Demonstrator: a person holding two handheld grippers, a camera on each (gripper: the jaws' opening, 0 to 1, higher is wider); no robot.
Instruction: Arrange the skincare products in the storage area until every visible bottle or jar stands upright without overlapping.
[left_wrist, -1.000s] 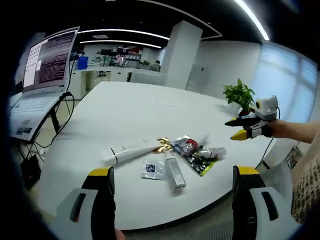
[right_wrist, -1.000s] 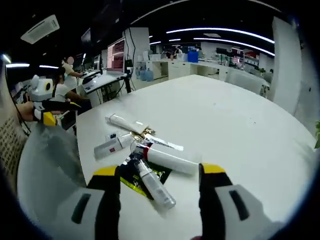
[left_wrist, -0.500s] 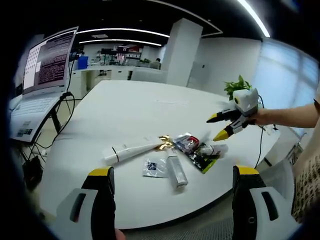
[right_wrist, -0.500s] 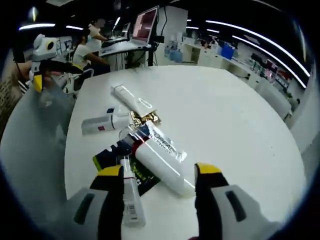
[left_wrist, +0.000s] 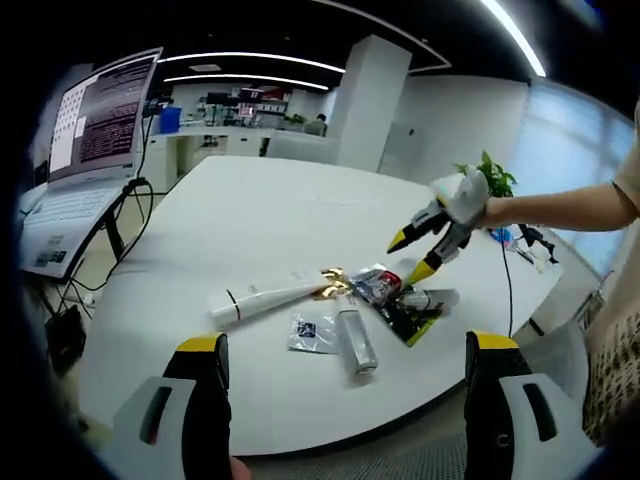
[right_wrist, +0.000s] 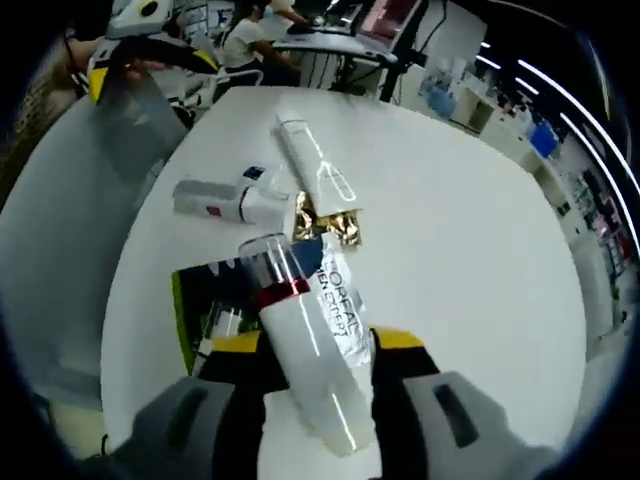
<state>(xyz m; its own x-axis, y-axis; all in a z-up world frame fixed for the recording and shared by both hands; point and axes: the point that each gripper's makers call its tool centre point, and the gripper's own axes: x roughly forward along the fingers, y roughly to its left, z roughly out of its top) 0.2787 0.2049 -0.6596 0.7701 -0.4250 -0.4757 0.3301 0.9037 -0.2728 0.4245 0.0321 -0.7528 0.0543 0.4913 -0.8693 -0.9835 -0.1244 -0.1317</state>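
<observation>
Skincare items lie in a heap on the white table (left_wrist: 250, 210). A long white tube (left_wrist: 262, 297) with a gold end, a clear sachet (left_wrist: 311, 332), a white bottle (left_wrist: 353, 343) and a green-black sachet (left_wrist: 412, 320) all lie flat. My left gripper (left_wrist: 345, 343) hangs open short of the heap. My right gripper (right_wrist: 315, 343) is open, its fingers either side of a lying white tube (right_wrist: 300, 345) with a red band. In the left gripper view the right gripper (left_wrist: 410, 256) hovers just over the heap. The small white bottle (right_wrist: 220, 197) lies on its side.
A laptop (left_wrist: 90, 130) on a stand is at the far left, with cables hanging beside it. A potted plant (left_wrist: 485, 178) stands at the table's far right. The left gripper (right_wrist: 150, 65) shows at upper left, beyond the table edge. People sit at desks behind.
My right gripper has come down onto the heap and now straddles the red-banded tube, its jaws a little narrower. The left gripper has hardly moved.
</observation>
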